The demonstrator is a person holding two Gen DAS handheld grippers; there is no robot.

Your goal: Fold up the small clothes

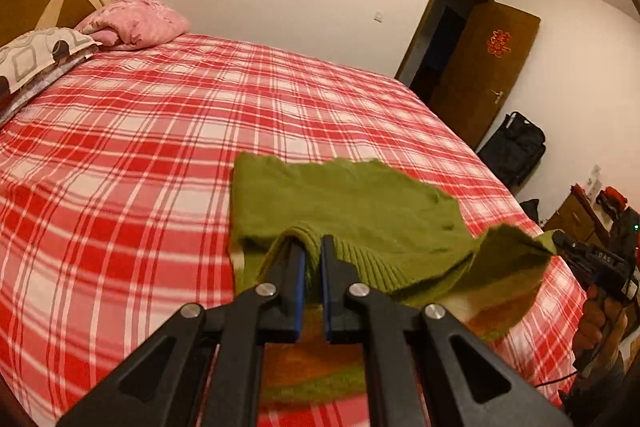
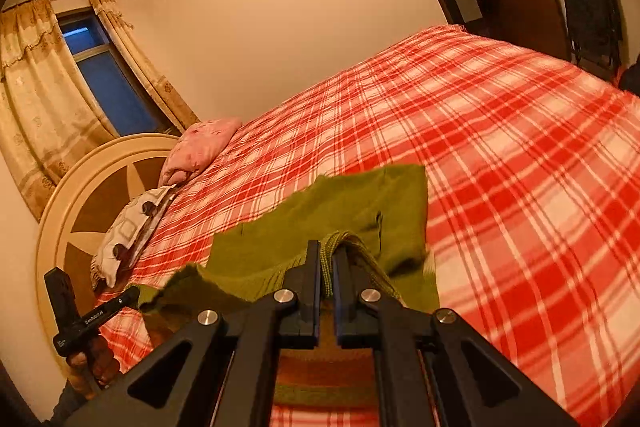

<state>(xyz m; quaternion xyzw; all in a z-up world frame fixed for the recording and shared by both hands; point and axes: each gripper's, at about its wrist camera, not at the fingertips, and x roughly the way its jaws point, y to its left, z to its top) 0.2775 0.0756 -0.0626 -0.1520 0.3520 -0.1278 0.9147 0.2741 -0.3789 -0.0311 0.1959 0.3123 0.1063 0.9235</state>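
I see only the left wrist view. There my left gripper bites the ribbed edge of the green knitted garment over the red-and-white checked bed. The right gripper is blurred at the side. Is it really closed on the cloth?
Observer: Yes. In the right wrist view the right gripper is shut, with a ribbed fold of the green knitted garment pinched between its pads.
Operator: Does that view show how my left gripper is carried?
Observer: It does. The left gripper sits at the lower left with a garment corner at its tip, and the person's left hand wraps its handle.
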